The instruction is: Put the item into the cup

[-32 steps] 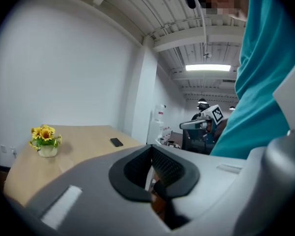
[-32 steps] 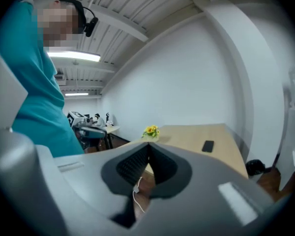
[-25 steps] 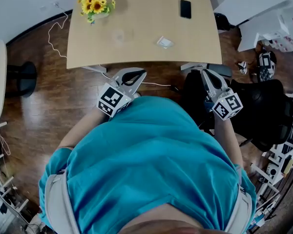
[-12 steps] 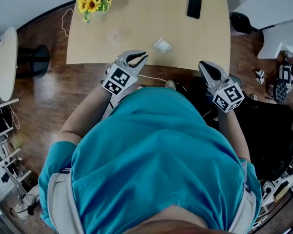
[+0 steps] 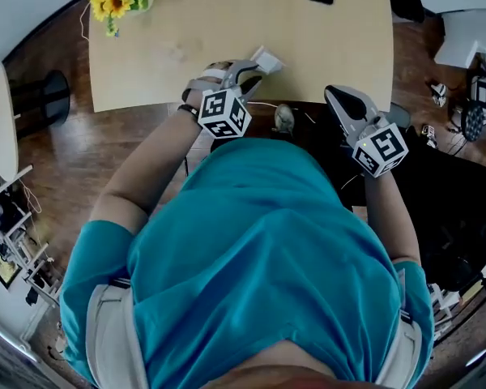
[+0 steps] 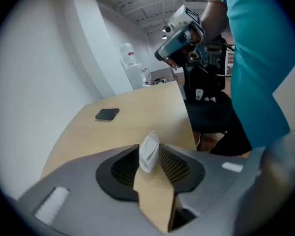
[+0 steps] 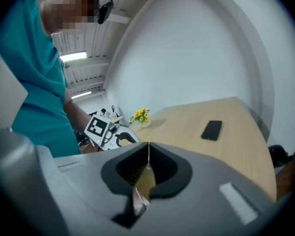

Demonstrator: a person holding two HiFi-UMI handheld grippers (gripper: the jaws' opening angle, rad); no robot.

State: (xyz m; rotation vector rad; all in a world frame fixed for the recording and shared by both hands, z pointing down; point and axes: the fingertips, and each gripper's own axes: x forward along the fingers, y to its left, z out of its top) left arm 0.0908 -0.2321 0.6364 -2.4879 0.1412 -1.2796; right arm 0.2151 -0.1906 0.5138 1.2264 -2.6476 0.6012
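Fingers, left gripper: just opened, straddling white packet, not pressing.
Fingers, right gripper: closed together.
Packet handling: likely light, crumply; pinch flat faces.

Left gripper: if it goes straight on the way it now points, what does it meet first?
The small white packet on the table. The left gripper has just been opening its jaws, and the packet shows between them. Whether it touches them is unclear.
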